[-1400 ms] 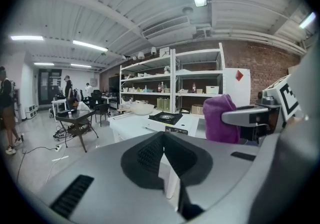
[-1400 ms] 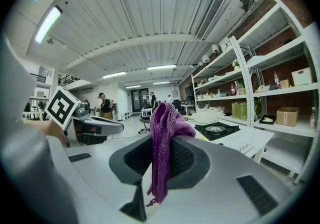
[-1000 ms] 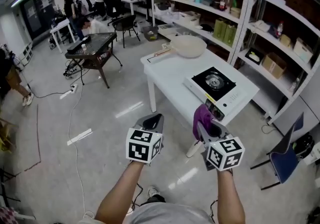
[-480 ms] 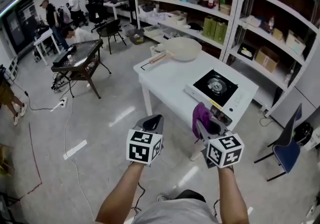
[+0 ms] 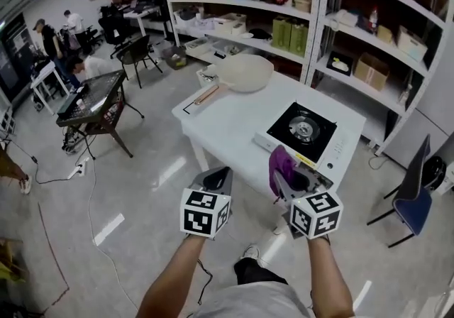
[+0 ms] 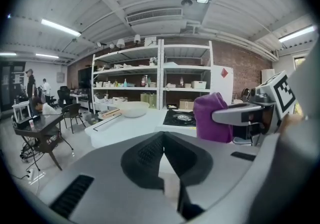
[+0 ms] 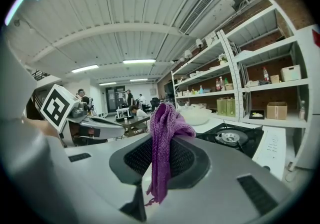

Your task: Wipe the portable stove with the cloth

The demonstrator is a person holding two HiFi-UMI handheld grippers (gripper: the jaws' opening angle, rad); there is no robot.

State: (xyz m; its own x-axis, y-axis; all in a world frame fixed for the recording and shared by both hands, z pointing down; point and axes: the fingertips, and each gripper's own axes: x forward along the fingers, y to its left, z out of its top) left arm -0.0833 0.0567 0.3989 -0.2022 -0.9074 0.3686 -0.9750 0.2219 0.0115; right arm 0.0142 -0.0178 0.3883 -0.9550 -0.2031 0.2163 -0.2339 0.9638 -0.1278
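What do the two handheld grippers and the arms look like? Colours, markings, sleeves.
The left gripper and right gripper match: smooth light-grey shells, black ribbed pads on the jaws, a white cube with black square markers at the rear. No cables show. Forearms unsleeved; grey top.

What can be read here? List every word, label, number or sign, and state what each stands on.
No text is legible in any view.
Portable stove: yellow strip on its front and marks on its control panel, too small to read.
Shelf bottles and boxes: labels too small.
Red diamond sign on the white cabinet: blurred.
Cubes on the left hand-held gripper and right hand-held gripper: square markers only, no letters.
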